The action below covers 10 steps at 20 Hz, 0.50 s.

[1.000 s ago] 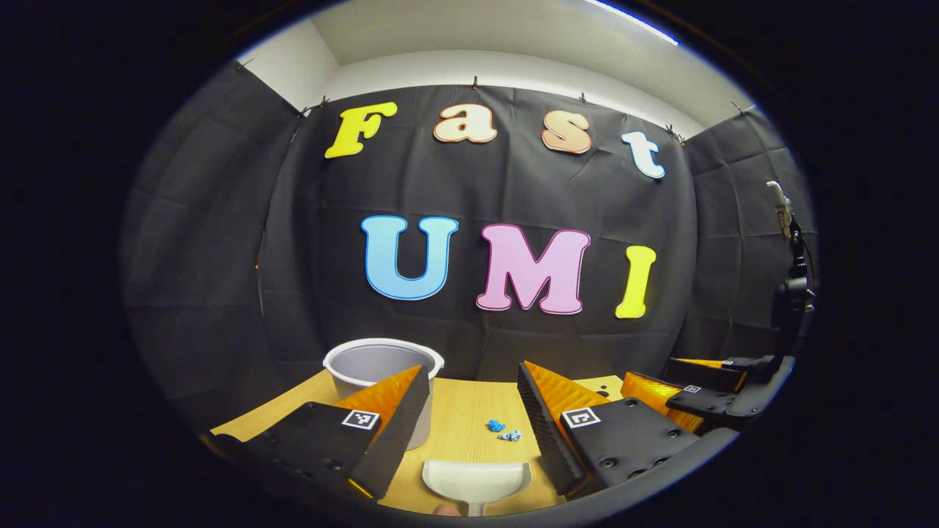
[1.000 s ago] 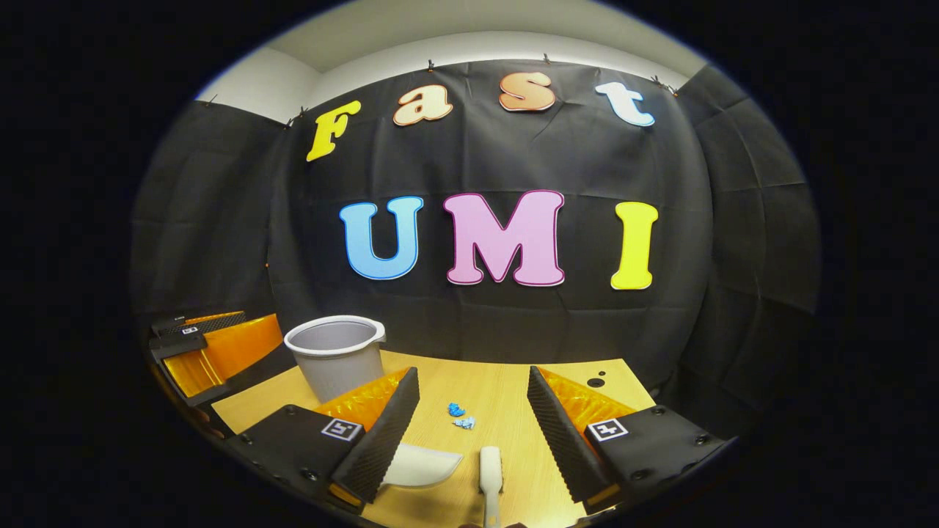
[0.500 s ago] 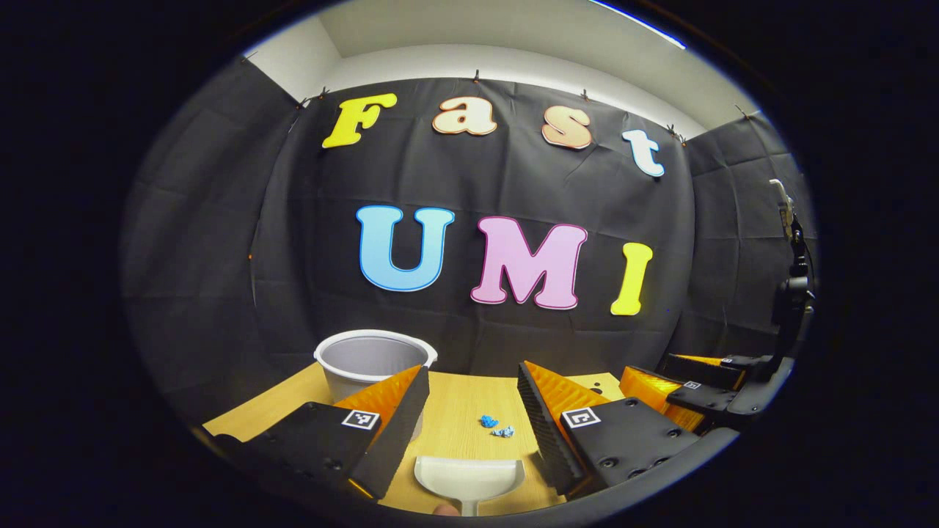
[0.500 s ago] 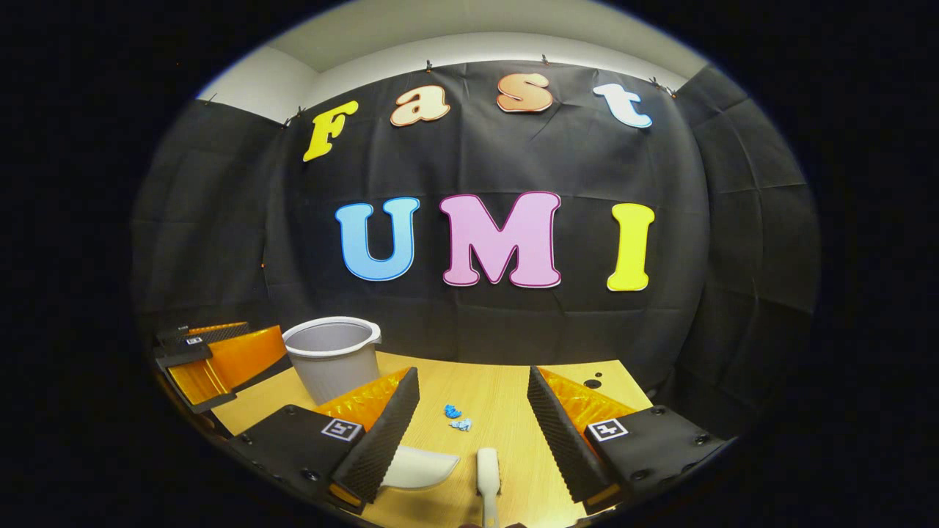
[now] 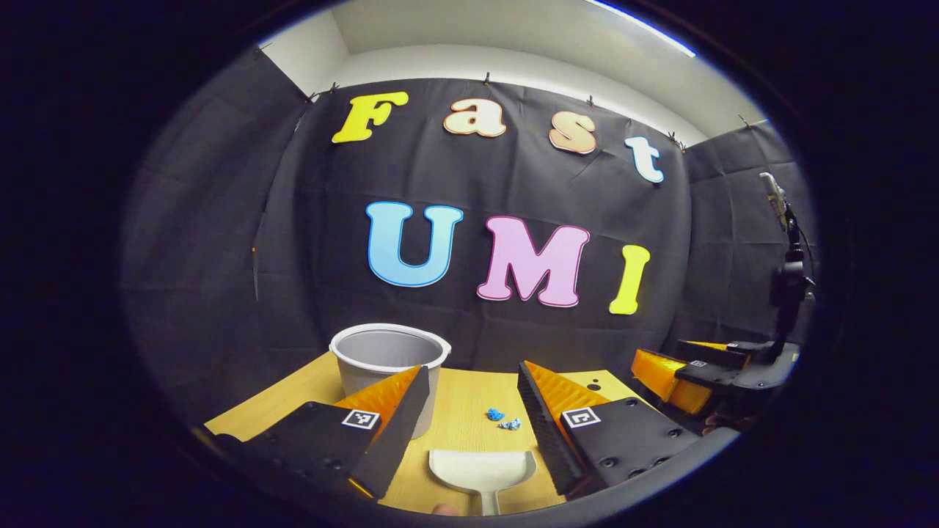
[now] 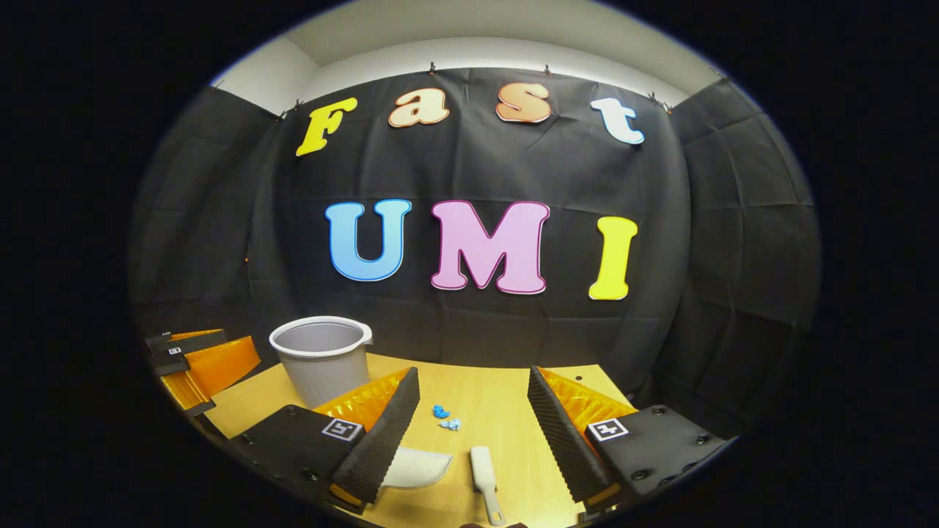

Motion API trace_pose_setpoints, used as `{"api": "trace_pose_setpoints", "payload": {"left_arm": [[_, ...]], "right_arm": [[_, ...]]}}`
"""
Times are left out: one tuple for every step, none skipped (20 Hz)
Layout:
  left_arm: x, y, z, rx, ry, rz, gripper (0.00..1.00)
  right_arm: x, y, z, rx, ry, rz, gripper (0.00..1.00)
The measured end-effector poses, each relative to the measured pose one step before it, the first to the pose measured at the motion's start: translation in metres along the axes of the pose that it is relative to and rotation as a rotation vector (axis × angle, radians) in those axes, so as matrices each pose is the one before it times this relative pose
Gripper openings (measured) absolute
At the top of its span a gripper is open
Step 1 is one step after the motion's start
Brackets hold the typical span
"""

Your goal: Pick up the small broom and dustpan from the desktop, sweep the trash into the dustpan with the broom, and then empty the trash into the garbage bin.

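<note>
A white dustpan (image 5: 482, 469) lies on the wooden desk between the open fingers of my left gripper (image 5: 473, 411), close to the near edge. In the right gripper view the same dustpan (image 6: 418, 468) peeks out beside the left finger, and a small white broom (image 6: 484, 473) lies between the fingers of my open right gripper (image 6: 473, 414). Two scraps of blue trash (image 5: 503, 419) sit just beyond the dustpan, and the blue trash (image 6: 444, 417) lies beyond the broom. A grey garbage bin (image 5: 389, 367) stands at the back left, and this bin (image 6: 320, 357) is upright. Nothing is held.
The wooden desk (image 6: 499, 396) ends at the black cloth wall behind. My right gripper (image 5: 704, 367) appears far right in the left gripper view, and my left gripper (image 6: 198, 359) far left in the right gripper view. A dark stand (image 5: 788, 271) rises at the right.
Both views have shifted a little. The broom now lies slightly tilted and a bit left in the right gripper view. The bin and dustpan appear slightly farther right in the left gripper view.
</note>
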<state>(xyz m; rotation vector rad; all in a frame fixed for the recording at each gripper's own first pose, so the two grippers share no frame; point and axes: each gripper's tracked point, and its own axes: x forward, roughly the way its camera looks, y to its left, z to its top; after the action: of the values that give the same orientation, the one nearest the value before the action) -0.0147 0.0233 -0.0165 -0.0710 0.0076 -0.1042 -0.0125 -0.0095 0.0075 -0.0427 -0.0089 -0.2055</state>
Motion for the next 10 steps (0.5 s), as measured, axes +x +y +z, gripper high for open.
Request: {"api": "trace_pose_setpoints", "payload": {"left_arm": [[-0.00353,0.00037,-0.00229,-0.00859,-0.00037,-0.01541,0.73],[-0.00294,0.00108,-0.00224,-0.00764,0.00005,-0.01215,0.72],[-0.00204,0.00158,-0.00205,-0.00921,-0.00217,-0.00861,0.73],[-0.00183,0.00034,-0.00173,-0.0076,0.00133,-0.00816,0.73],[-0.00189,0.00033,-0.00233,-0.00397,0.00381,-0.00536,0.73],[-0.00068,0.00134,0.00026,0.00072,0.00223,0.00055,0.73],[0.00003,0.00021,-0.00177,0.00578,0.00469,-0.00172,0.73],[0.00055,-0.00127,-0.0009,0.00845,0.00611,-0.00342,0.73],[0.00202,-0.0001,-0.00222,0.00727,0.00861,0.00268,0.72],[0.00239,-0.00091,-0.00332,-0.00095,0.0131,0.00228,0.73]], "right_arm": [[-0.00318,0.00044,0.00376,-0.00953,-0.00705,-0.01636,0.95],[-0.0032,0.00134,0.00243,-0.00914,-0.00086,-0.0117,0.95],[-0.00301,0.00191,0.00219,-0.0058,0.00115,-0.00478,0.95],[-0.00329,0.00241,0.00292,-0.00812,-0.00366,-0.00008,0.92],[-0.00217,0.00155,0.00507,-0.0127,-0.0156,-0.00098,0.95],[-0.00013,0.00056,0.00403,-0.01354,-0.01471,0.00088,0.92],[0.00041,0.00261,0.00041,-0.00594,-0.00508,0.00774,0.93],[0.00262,0.00353,-0.00225,0.00073,-0.00139,0.01269,0.94],[0.00326,0.00328,-0.0015,0.00275,-0.00088,0.01504,0.94],[0.00435,0.00037,-0.00154,0.00075,0.00532,0.00958,0.94]]}}
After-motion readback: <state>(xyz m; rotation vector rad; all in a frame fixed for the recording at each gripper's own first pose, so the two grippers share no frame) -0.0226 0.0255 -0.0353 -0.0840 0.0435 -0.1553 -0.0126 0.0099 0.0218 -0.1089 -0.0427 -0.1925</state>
